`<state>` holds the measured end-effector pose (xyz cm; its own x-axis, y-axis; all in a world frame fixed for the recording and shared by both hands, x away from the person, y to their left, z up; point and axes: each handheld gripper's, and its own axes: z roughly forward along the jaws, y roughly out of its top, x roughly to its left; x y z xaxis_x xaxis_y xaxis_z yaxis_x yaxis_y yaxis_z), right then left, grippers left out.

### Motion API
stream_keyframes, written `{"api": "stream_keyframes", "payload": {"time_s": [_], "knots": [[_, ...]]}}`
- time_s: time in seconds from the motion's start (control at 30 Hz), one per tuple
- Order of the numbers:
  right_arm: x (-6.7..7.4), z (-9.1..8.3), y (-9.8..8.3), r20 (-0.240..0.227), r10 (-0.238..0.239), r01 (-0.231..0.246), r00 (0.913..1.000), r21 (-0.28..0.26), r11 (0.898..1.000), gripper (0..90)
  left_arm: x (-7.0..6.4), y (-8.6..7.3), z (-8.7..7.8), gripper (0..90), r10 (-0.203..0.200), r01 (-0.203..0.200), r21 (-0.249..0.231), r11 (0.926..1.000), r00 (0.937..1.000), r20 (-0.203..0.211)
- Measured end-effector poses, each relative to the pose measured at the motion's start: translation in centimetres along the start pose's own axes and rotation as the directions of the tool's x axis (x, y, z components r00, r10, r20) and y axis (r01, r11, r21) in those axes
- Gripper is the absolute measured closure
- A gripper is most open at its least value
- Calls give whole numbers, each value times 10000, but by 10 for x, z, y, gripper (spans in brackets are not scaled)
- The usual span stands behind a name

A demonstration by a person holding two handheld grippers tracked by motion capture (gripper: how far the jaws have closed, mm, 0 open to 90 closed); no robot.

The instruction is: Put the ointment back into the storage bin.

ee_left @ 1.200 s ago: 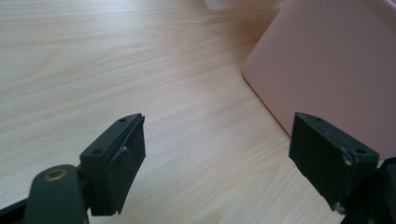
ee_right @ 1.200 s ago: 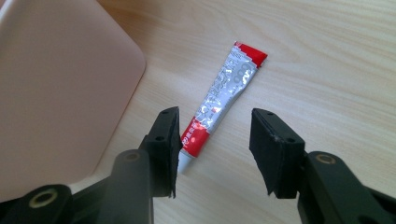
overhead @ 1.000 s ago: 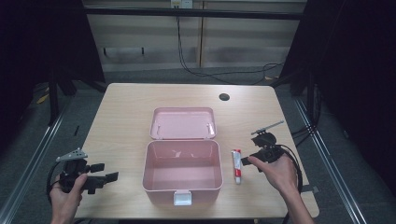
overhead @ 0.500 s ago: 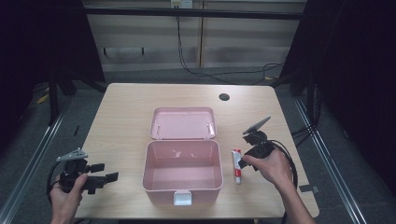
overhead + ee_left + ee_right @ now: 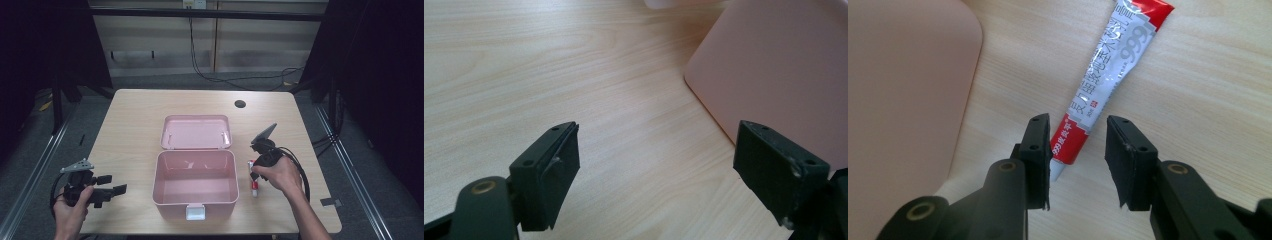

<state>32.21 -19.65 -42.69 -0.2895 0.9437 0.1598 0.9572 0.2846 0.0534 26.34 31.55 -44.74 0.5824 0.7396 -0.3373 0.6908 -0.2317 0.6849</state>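
We work at a table (image 5: 135,130) of pale wood-grain laminate, flat and matte, with a small dark round hole (image 5: 240,104) near its far edge. At its middle sits a pink box (image 5: 194,182), smooth plastic with rounded corners; its lid (image 5: 195,132) lies flung back flat behind it and a white latch (image 5: 195,212) hangs at the near wall, so the inside stands ready to take something, as we read it. Just right of the box, apart from its wall, lies a tube (image 5: 1108,75), a soft, glossy, flattened squeeze tube in white and silver with red bands and print, its crimped end away from us and its narrow white neck toward the right hand-held gripper (image 5: 1078,150). We bring that gripper down over the neck end, and its jaws have just been closing: the tube's red shoulder sits between them and close against the left pad, while the other pad stands off with bare table showing, so they straddle the tube without pinching it yet. We judge the low, steep approach is meant to catch the thin tube by its firmer end. The left hand-held gripper (image 5: 654,170) waits near the box's left side, held low over the table, its ribbed black jaws spread wide on nothing.
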Motion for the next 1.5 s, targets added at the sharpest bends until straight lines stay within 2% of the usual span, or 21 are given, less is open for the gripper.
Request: {"api": "stream_keyframes", "payload": {"time_s": [0.23,0.37,0.5,0.77,0.9,1.13,1.43,1.5], "knots": [[1,8,4,188,163,-168,9997,269,9995,630,0,0,0,185,1,-1,5,10000,10000,2],[4,12,7,375,102,-115,9992,329,9994,629,0,0,-1,185,-29,29,-117,9999,10000,-20],[5,17,9,498,240,-266,9985,525,9983,629,0,0,0,185,14,-14,1,10000,10000,15],[6,26,12,548,406,-445,9977,708,9965,605,0,0,-1,185,2,-2,-44,10000,10000,21],[8,28,13,887,352,-418,9954,739,9964,608,0,0,0,185,-20,20,-49,10000,10000,13],[6,36,15,817,536,-606,9952,854,9945,611,0,0,0,185,-9,9,-32,10000,10000,29],[9,41,19,1102,422,-539,9930,1054,9930,670,0,0,0,185,-25,25,-35,10000,10000,42],[9,43,19,1045,455,-566,9935,1056,9928,672,0,0,0,185,-26,26,-36,10000,10000,41]]}}
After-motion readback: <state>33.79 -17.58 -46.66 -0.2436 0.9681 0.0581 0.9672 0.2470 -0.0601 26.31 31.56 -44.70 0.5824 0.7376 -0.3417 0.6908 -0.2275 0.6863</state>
